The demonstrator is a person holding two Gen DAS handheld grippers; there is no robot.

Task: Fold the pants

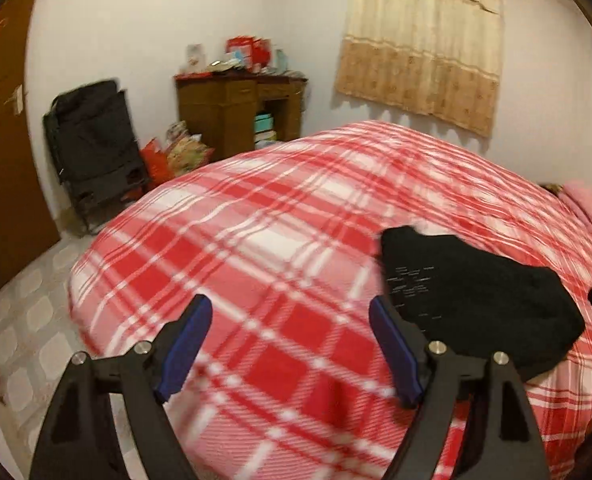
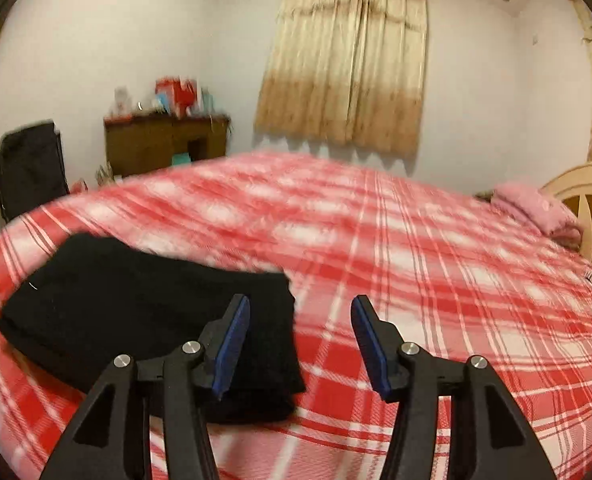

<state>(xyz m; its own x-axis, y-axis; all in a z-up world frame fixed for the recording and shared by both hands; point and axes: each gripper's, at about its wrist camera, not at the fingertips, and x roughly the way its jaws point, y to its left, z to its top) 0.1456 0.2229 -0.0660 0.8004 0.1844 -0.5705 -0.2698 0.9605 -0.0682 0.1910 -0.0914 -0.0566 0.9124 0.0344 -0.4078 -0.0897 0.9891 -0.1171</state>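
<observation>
Red-and-white plaid bedding (image 1: pixel 280 240) fills the left wrist view. Left gripper (image 1: pixel 290 344): jaws spread wide, nothing between them, plaid showing in the gap. Folded black pants (image 1: pixel 476 300) lie at right centre, behind the right finger. Wooden cabinet (image 1: pixel 240 108) and dark folded chair (image 1: pixel 96 148) stand upper left.

Right wrist view: right gripper (image 2: pixel 301 346) jaws apart, holding nothing; the pants (image 2: pixel 136 304) lie at lower left, behind the left finger. Pink pillow (image 2: pixel 536 208) at right edge; curtain (image 2: pixel 344 60) top centre.

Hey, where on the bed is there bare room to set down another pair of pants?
The red plaid blanket is bare from the folded black pants across to the pink pillow, and back toward the curtain. Left of the pants it is also bare to the bed's edge. Only the headboard corner is crowded.
</observation>
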